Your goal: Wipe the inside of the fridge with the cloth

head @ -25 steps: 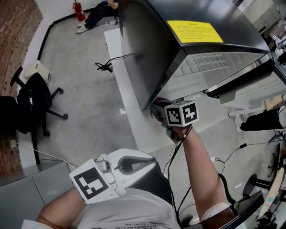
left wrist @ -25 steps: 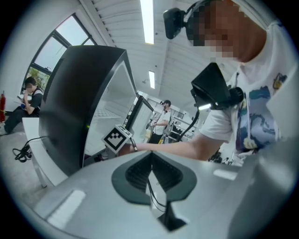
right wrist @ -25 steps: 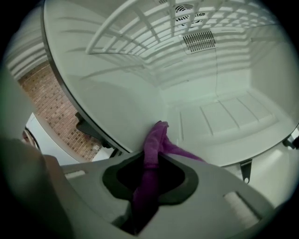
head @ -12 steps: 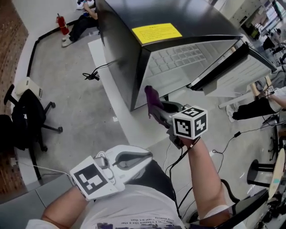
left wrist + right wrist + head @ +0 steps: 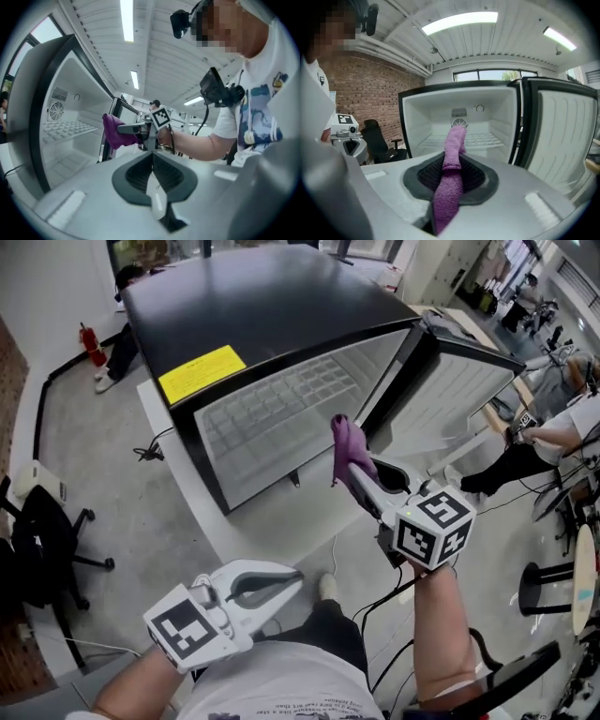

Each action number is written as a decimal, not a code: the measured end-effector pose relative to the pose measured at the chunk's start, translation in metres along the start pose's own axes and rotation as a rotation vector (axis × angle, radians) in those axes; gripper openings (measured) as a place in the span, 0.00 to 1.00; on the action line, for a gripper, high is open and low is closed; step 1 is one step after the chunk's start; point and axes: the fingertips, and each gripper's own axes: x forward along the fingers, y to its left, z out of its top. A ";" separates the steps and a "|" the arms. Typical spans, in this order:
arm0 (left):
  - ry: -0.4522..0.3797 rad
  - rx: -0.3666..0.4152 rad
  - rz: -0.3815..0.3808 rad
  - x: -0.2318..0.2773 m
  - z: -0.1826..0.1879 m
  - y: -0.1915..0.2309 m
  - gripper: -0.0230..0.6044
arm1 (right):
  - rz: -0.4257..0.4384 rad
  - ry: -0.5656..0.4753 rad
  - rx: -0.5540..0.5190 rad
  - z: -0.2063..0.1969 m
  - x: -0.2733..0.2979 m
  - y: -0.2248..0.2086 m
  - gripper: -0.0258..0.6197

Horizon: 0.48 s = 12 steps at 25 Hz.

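Jaws of the right gripper [image 5: 357, 473] are closed on a purple terry cloth [image 5: 452, 180], which runs lengthwise between them and sticks out past the tips as a rolled, rounded end. That gripper is held up in front of the open compartment of a black-cased fridge [image 5: 246, 307] with a white interior. In the head view the cloth overlaps the lower front edge of the opening, near the hinge side. Whether it touches the fridge cannot be told. The fridge's door [image 5: 463, 382] stands swung open to the right, its white ribbed inner face showing. Inside, a white wire shelf [image 5: 474, 138] spans the compartment, with a round fan vent [image 5: 459, 123] on the back wall above it. A yellow label [image 5: 201, 374] lies on the black top near the front edge. The left gripper [image 5: 292, 579] is held low, close to the person's body and well apart from the fridge, its jaws pressed together with nothing between them. A black office chair [image 5: 44, 542] stands on the grey floor to the left, beside a brick wall [image 5: 363, 91].
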 end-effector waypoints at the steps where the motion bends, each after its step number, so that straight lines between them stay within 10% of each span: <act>1: -0.008 0.008 0.008 0.010 0.006 0.002 0.04 | -0.016 -0.031 -0.011 0.009 -0.007 -0.015 0.15; 12: -0.046 0.042 0.102 0.154 0.038 0.005 0.04 | 0.033 -0.253 -0.195 0.071 -0.060 -0.124 0.15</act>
